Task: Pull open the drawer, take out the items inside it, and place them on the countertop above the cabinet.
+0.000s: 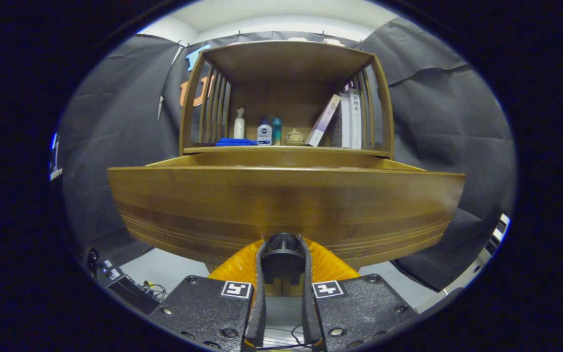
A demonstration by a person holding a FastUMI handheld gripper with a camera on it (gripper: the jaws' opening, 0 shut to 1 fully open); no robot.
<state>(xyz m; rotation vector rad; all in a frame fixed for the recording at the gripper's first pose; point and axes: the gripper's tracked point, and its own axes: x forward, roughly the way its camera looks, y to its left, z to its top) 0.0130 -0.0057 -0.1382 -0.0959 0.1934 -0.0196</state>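
Our gripper (283, 254) clamps the black knob (283, 243) of the pulled-out wooden drawer (286, 205) — countertop (286, 150) above.

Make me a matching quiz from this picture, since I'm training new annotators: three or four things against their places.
Things:
1. round black drawer knob
2. folded blue cloth
3. upright white books
4. wooden drawer front

Places:
A. right end of the shelf
B. between the tool's fingers
C. pulled out below the shelf
D. left part of the shelf, beside the bottles

Pairs: 1-B, 2-D, 3-A, 4-C
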